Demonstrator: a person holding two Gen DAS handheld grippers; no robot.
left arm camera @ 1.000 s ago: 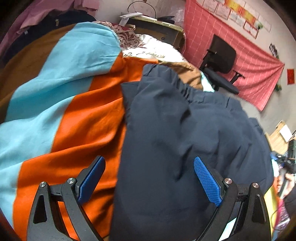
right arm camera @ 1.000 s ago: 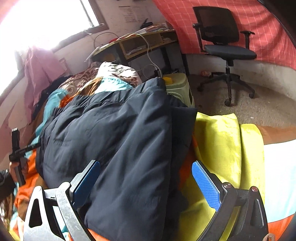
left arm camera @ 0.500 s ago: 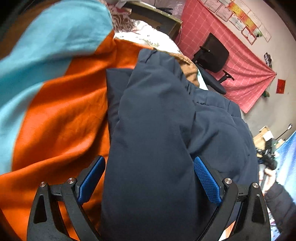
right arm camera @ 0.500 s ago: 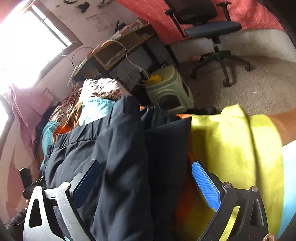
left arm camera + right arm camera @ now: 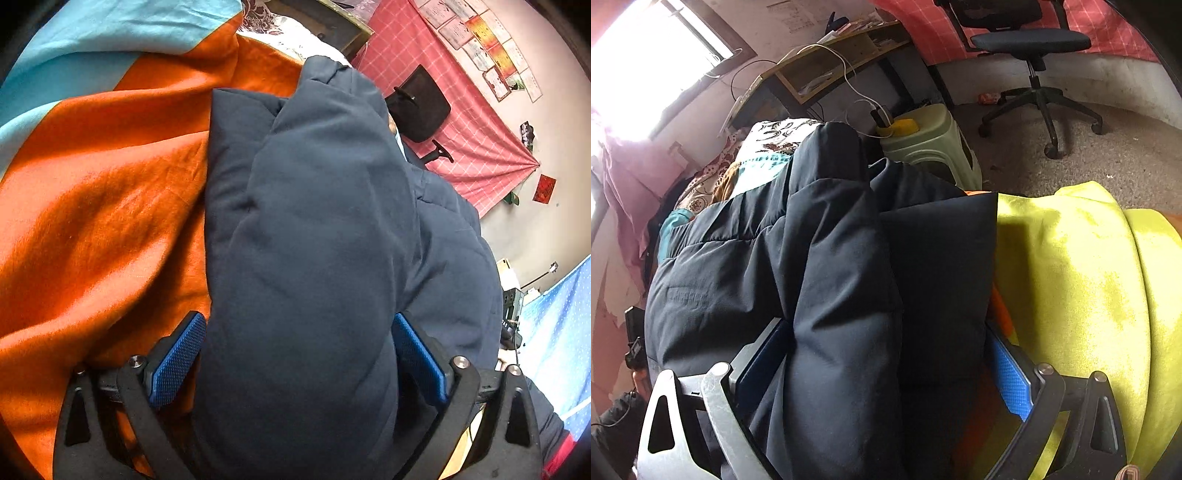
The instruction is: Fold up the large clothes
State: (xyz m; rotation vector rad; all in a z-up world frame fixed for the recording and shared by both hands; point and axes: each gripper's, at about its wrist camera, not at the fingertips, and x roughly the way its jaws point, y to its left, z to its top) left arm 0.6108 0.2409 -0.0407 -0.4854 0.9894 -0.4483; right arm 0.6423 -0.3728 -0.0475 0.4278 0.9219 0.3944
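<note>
A dark navy padded jacket [image 5: 314,229] lies on a bed spread with an orange and light blue sheet [image 5: 96,192]. In the left wrist view a thick fold of it fills the gap of my left gripper [image 5: 297,363]; the blue pads [image 5: 177,363] stand wide apart on either side of it. In the right wrist view the jacket [image 5: 831,280] also bulges between the wide-apart jaws of my right gripper [image 5: 886,369], whose right pad [image 5: 1010,376] shows beside it. Both grippers are open, the cloth between the pads.
A yellow-green blanket [image 5: 1078,288] lies right of the jacket. A green plastic stool [image 5: 931,140], a wooden desk [image 5: 827,70] and a black office chair [image 5: 1030,44] stand beyond the bed. A pink checked cloth [image 5: 458,140] covers the wall.
Both grippers have moved forward and down onto the jacket, so its folds now fill the gaps between the pads. The jaws stay wide apart.
</note>
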